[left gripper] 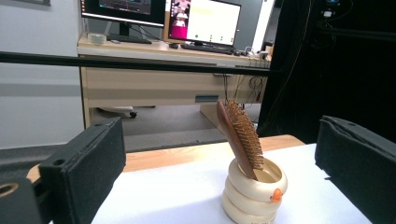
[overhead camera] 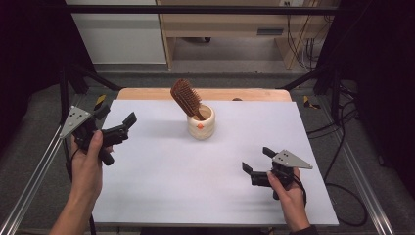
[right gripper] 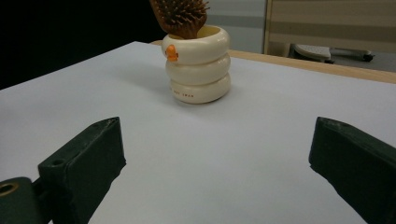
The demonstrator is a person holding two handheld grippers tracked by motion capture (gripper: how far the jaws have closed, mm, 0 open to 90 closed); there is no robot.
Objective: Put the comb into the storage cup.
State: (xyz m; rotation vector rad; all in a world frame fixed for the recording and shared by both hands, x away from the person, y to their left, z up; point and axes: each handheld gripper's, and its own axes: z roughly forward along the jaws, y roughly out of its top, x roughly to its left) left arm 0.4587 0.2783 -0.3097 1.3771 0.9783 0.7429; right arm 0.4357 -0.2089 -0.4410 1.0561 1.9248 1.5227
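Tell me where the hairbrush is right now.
In the high view, the hairbrush stands handle-down in the cream cup at the table's far middle, leaning left, apart from both tongs.

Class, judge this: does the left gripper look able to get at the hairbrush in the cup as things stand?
Probably yes. The left gripper is open, and bare table lies between it and the hairbrush, which leans out above the cup.

The hairbrush's (overhead camera: 186, 98) handle is sunk out of sight in the cream holder (overhead camera: 201, 123). In the right gripper view the brush head (right gripper: 181, 16) is cropped at twelve o'clock, and the small print low on the holder (right gripper: 187, 93) seems unreadable.
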